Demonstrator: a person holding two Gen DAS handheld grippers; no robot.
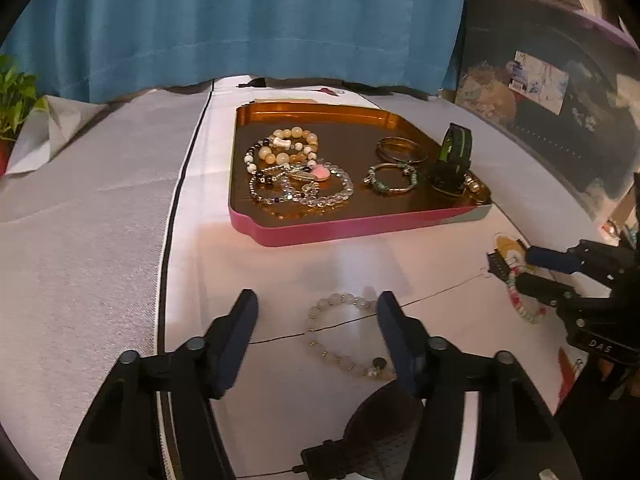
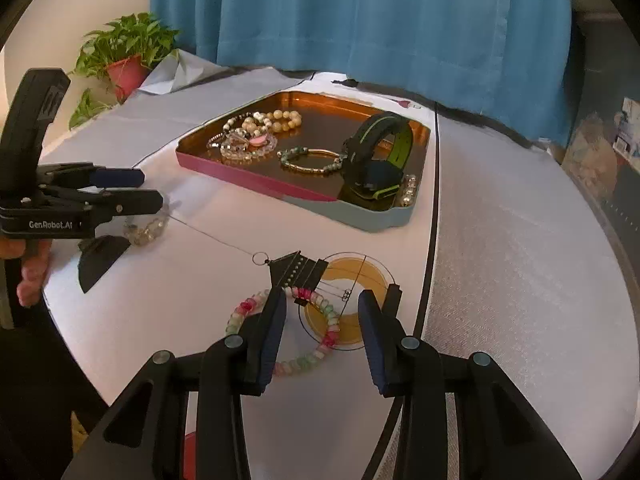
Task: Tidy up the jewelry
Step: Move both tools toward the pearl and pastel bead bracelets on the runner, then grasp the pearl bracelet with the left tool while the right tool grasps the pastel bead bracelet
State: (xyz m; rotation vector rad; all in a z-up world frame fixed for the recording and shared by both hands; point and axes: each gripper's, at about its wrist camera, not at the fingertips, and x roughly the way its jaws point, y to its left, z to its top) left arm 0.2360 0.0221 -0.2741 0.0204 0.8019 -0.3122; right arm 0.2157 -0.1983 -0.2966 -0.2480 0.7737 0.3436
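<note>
Two bracelets lie loose on the white counter (image 2: 192, 320) in front of the tray, and we have a gripper at each. Our left gripper (image 1: 318, 308) is lowered over the pale beaded bracelet (image 1: 344, 332); its fingers (image 1: 244, 320) stand apart, with the right-hand finger close against the bracelet's edge and most of the loop lying between the two, and neither pad visibly presses on the beads. Our right gripper (image 2: 322, 312) straddles the pink, green and white bracelet (image 2: 288, 332): one finger covers part of the loop and the other stands clear beyond it, over a printed orange ring on the counter. Here too the fingers are parted and not clamped on anything.

Behind them sits the pink-edged tray (image 1: 352, 228) with its glossy golden-brown floor. It holds a heap of beaded bracelets (image 1: 292, 164) on its left half, thin gold bangles (image 1: 400, 150) and a green-beaded bracelet (image 1: 392, 178) toward the middle, and a black and green watch (image 2: 376, 160) standing on its strap in the right corner. A blue curtain (image 2: 360, 12) hangs beyond, with a potted plant (image 2: 128, 52) off to the left.
</note>
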